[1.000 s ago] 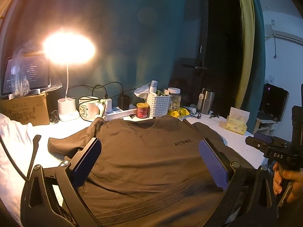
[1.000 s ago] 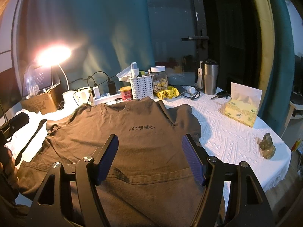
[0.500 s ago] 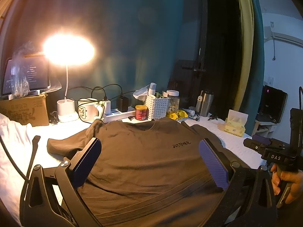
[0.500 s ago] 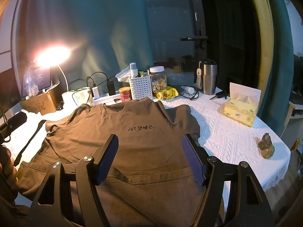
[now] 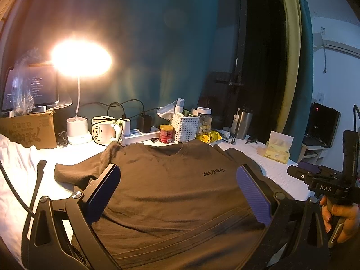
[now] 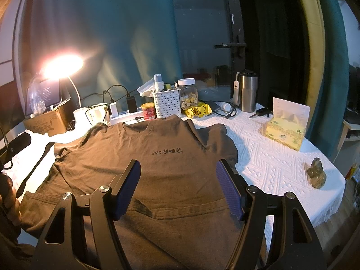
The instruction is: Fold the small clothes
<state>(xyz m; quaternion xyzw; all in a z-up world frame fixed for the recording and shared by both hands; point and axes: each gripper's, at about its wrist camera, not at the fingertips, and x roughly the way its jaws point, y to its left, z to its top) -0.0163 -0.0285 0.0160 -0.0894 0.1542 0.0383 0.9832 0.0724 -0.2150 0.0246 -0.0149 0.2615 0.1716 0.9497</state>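
We held the left gripper (image 5: 177,193) and right gripper (image 6: 177,189) agape over the flat shirt (image 6: 144,157), folding unstarted; next, a sleeve ahead needed pinching.

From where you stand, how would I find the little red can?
Look past the brown T-shirt to the clutter along the table's far edge. The red can stands between the white power strip and white lattice basket; it alone is red, with a yellow lid.
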